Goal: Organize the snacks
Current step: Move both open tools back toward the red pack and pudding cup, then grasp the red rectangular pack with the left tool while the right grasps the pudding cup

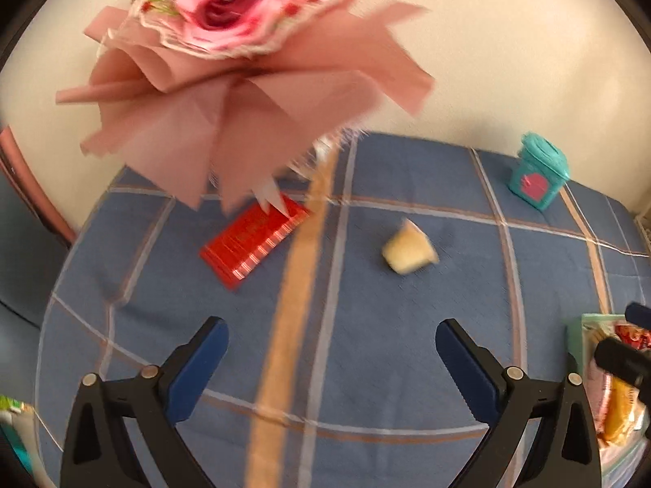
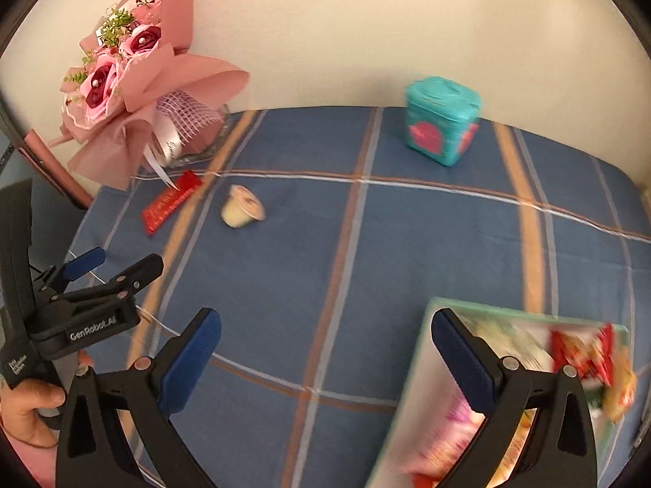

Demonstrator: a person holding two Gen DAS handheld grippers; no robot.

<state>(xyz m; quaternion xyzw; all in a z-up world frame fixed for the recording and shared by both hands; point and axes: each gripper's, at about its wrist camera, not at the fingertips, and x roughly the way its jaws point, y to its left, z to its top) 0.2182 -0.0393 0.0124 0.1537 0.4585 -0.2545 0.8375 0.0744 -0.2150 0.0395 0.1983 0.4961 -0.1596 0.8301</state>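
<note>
Both the left gripper [image 1: 331, 360] and the right gripper [image 2: 325, 349] hover wide and empty above the blue plaid worktop [image 2: 346, 252]; a red packet [image 1: 252, 240] and pudding cup [image 1: 409, 253] lie apart ahead; the snack-filled green tray [image 2: 427, 370] sits beneath the right one.

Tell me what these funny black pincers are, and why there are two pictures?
A person holds one claw in each hand, and each claw carries a camera looking along its fingers, so each gives one picture. The left claw and the right claw are both open and hold nothing. The right camera also sees the left claw from the side. On the blue checked tablecloth lie a red packet and a small pudding cup tipped on its side. A teal box stands near the wall, a pink bouquet stands in the corner, and a tray of snacks sits by the right claw.
</note>
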